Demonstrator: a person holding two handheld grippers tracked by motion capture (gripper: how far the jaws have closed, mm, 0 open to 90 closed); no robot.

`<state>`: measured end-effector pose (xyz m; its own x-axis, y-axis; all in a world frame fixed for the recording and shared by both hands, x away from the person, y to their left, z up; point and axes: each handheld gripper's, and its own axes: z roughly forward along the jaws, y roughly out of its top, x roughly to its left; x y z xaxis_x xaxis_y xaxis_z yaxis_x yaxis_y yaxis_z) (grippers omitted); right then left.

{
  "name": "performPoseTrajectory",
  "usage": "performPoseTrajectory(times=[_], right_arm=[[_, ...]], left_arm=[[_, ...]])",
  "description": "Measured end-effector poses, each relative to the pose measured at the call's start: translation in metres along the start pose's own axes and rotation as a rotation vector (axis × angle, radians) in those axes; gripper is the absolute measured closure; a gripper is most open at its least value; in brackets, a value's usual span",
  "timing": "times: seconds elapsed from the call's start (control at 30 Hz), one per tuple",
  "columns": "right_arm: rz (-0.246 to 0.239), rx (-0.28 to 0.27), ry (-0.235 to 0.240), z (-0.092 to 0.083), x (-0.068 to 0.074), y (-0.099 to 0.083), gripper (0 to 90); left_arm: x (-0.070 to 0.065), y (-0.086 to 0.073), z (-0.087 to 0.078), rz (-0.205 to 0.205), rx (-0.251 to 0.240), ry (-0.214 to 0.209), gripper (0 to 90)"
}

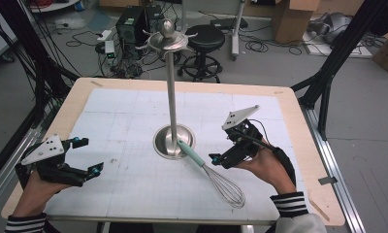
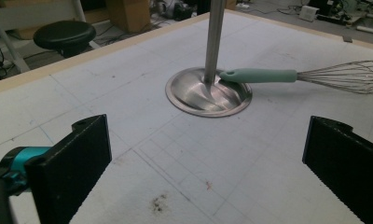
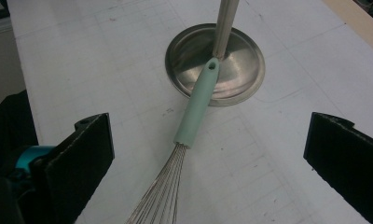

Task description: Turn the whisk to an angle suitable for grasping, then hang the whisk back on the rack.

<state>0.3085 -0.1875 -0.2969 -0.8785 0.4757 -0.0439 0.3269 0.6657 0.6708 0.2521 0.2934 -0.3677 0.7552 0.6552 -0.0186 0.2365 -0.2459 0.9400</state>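
Observation:
A whisk with a mint-green handle point(image 1: 192, 154) and a wire head point(image 1: 227, 187) lies on the white mat. Its handle end rests on the round base point(image 1: 169, 143) of a tall metal hook stand point(image 1: 171, 92). My right gripper point(image 1: 221, 145) hovers open just right of the handle, jaws spread wide. In the right gripper view the whisk handle point(image 3: 197, 106) runs between the open jaws of the right gripper point(image 3: 203, 161), ahead of them. My left gripper point(image 1: 90, 155) is open near the table's left edge, empty. The left gripper point(image 2: 208, 170) faces the stand base point(image 2: 194, 95) and the whisk point(image 2: 261, 75).
The stand's top disc with hooks point(image 1: 168, 41) rises high above the table's middle. The white gridded mat point(image 1: 129, 116) covers most of the wooden table point(image 1: 299, 126). A black stool point(image 1: 205, 39), cables and boxes stand on the floor beyond the far edge.

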Motion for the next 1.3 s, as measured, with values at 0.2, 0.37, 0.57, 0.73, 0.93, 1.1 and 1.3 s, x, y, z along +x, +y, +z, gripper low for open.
performPoseTrajectory(times=[0.2,0.37,0.57,0.73,0.93,1.1,1.3], right_arm=[[-0.002,0.019,0.007,0.008,0.000,0.005,0.5],[-0.004,0.041,0.008,0.014,-0.001,0.007,0.5],[0.002,0.067,0.010,0.023,-0.002,0.009,0.5],[0.009,0.090,0.002,0.031,-0.004,0.009,0.5],[0.009,0.104,-0.004,0.038,-0.005,0.009,0.5],[0.022,0.117,-0.004,0.049,-0.004,0.007,0.5],[0.028,0.163,0.002,0.067,-0.002,0.003,0.5]], left_arm=[[0.000,0.001,0.000,0.001,-0.006,-0.002,1.7],[0.001,0.001,0.002,0.002,-0.002,-0.004,1.7],[0.001,0.001,0.002,-0.002,-0.003,-0.002,1.7],[0.001,0.001,0.002,0.000,-0.003,-0.003,1.7],[0.001,0.001,0.002,-0.003,-0.003,-0.001,1.7],[0.002,0.001,0.002,-0.003,-0.002,-0.003,1.7],[0.002,0.001,0.005,-0.006,-0.003,-0.008,1.7]])
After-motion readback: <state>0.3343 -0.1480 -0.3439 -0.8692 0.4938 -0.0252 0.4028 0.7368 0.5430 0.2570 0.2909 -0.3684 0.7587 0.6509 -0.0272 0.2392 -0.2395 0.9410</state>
